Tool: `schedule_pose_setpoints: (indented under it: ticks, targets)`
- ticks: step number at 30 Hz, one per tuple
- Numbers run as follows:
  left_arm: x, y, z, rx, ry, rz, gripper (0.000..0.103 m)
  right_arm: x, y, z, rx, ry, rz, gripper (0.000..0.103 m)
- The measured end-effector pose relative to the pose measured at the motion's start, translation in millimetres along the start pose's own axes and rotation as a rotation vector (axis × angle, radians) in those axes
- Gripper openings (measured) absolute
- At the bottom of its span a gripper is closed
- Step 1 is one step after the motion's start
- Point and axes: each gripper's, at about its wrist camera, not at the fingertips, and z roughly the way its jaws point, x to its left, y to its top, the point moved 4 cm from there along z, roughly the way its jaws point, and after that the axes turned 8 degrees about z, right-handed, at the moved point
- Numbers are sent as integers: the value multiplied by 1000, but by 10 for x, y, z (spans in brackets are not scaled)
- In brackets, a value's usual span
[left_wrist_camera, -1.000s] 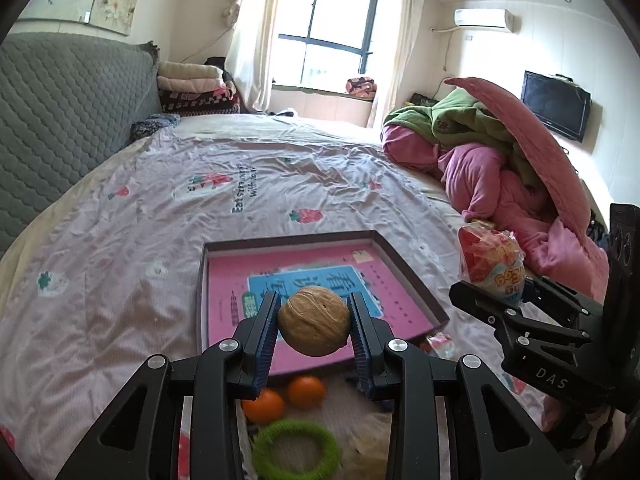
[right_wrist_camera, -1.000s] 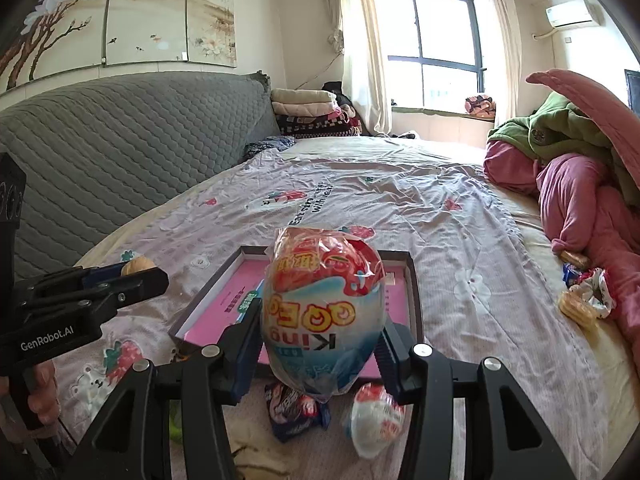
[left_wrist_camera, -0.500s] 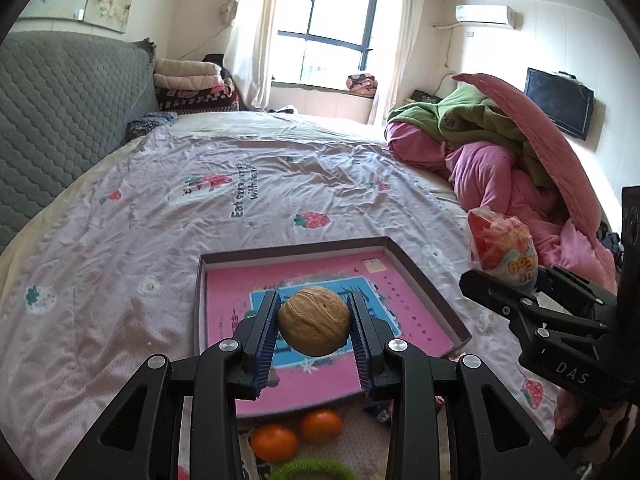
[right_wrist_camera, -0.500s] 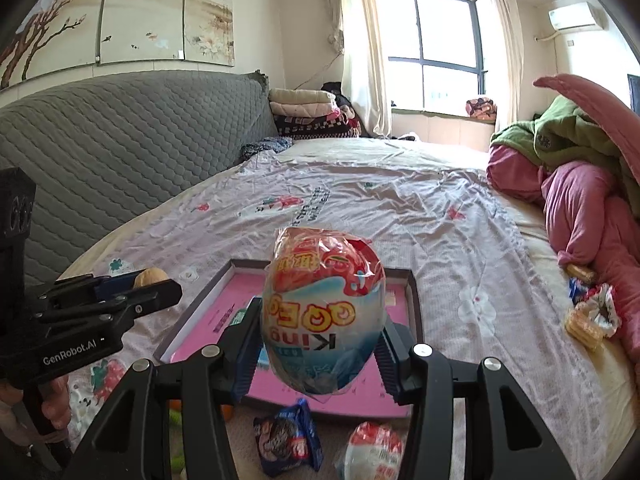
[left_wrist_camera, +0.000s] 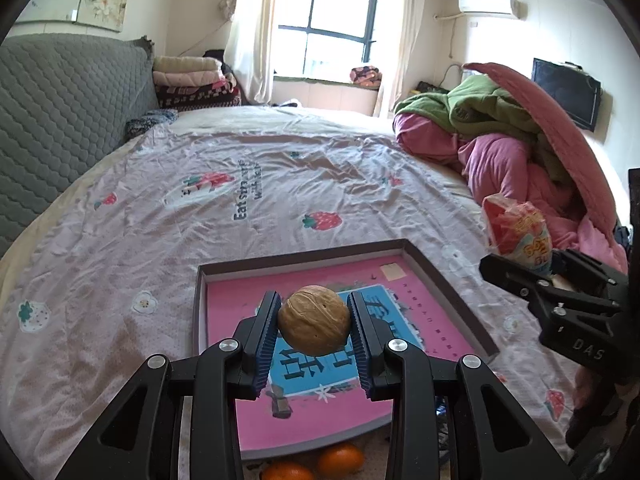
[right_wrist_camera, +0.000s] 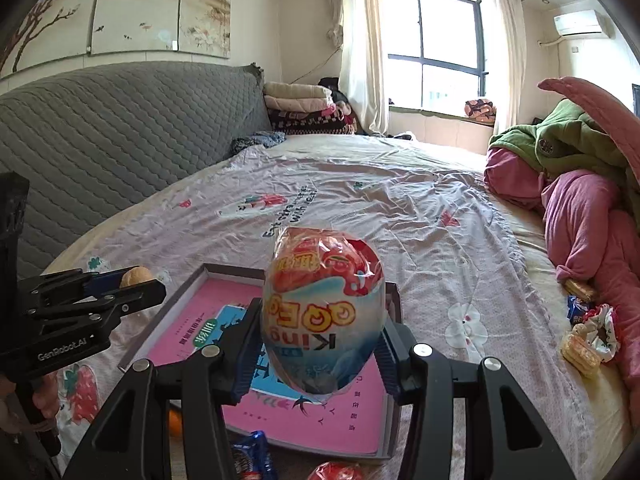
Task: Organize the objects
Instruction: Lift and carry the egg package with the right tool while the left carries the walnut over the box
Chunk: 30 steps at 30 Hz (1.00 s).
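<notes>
My left gripper (left_wrist_camera: pixel 314 320) is shut on a brown walnut (left_wrist_camera: pixel 314 321), held above the near half of a shallow pink-lined box tray (left_wrist_camera: pixel 304 260) on the bed. My right gripper (right_wrist_camera: pixel 320 332) is shut on a wrapped Kinder egg (right_wrist_camera: pixel 322 312), red on top and white-blue below, hanging over the same box tray (right_wrist_camera: pixel 236 270). In the left wrist view the right gripper (left_wrist_camera: pixel 532 264) with the Kinder egg (left_wrist_camera: pixel 518 232) shows at the right edge. The right wrist view has the left gripper (right_wrist_camera: pixel 138 284) and walnut (right_wrist_camera: pixel 136 277) at its left edge.
Two oranges (left_wrist_camera: pixel 316 464) lie just in front of the tray. A blue snack packet (right_wrist_camera: pixel 252 456) and another wrapped egg (right_wrist_camera: pixel 336 472) sit near the tray's front. Snack wrappers (right_wrist_camera: pixel 584 332) lie by a pink and green quilt heap (left_wrist_camera: pixel 520 148). A grey headboard (right_wrist_camera: pixel 120 128) is on the left.
Both grippers have moved forward over the bed, so the tray now lies beneath them. The green ring has dropped out of the left wrist view. Both grips are unchanged.
</notes>
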Motion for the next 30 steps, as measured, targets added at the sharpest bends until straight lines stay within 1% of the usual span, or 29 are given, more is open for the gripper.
schedule_pose_setpoints:
  ticks: [2,5,8,12,16,20,24,26,30]
  targets:
    - [43,-26,84,15,-3,-12,35,-34,-5,68,16,4,-3,51]
    - [106,-69,211,41,-7,-36,35,-85,-54,206,67,27,13,51]
    - [143,-110,337,60,2,-40,35,-138,-153,360,122,12,20,51]
    - [147,-204,481,94,-3,-40,35,-148,-270,494,174,13,11,51]
    - [144,-335,610,149,0,-41,35,-156,-410,620,247,20,11,51]
    - [161,-429,711,187,-2,-37,35,-184,-538,729,309,8,11,51]
    - [149,-474,753,196,0,-32,35,-183,-609,797,343,-3,-1,51]
    - [133,-497,765,203,-8,-29,35,-208,-654,852,366,-5,12,51]
    - [68,-538,804,215,-11,-3,35,-216,-707,918,390,-22,6,51]
